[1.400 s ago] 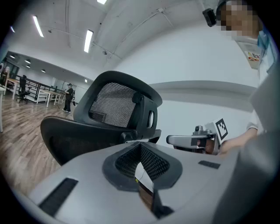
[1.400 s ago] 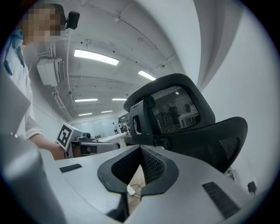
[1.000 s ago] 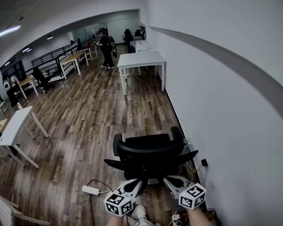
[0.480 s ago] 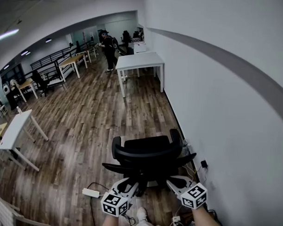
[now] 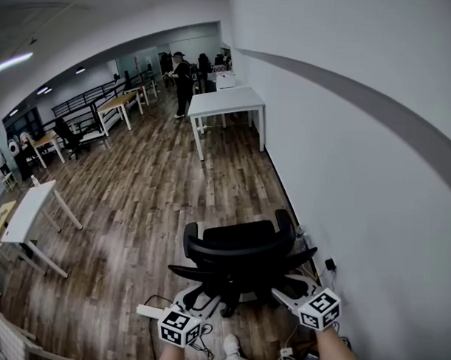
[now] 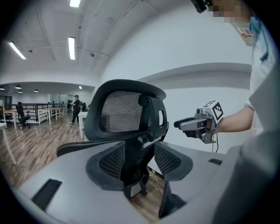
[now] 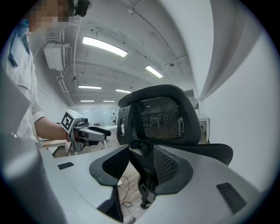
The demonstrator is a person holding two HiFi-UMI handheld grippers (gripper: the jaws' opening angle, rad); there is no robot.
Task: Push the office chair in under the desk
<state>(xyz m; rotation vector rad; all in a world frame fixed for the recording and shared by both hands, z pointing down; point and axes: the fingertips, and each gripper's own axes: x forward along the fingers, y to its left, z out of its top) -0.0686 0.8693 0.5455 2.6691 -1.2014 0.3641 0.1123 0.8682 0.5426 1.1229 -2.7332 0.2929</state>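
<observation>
Both tools, left (image 5: 204, 294) and right (image 5: 283, 290), stand half open, jaws just opening, apparently clear of the chair (image 5: 241, 250) at 6 o'clock. Table (image 5: 227, 102) lies well apart at 12. Push not done. Next: grip backrest, steer toward table.

Power strip (image 5: 148, 311) on wood floor (image 5: 136, 187); person (image 5: 183, 82) standing far off; white table (image 5: 21, 213) at left edge.

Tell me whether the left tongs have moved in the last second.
Yes: the left tongs pulled back from the office chair, toward the white power strip on the floor; their jaws have just been opening, holding nothing.
</observation>
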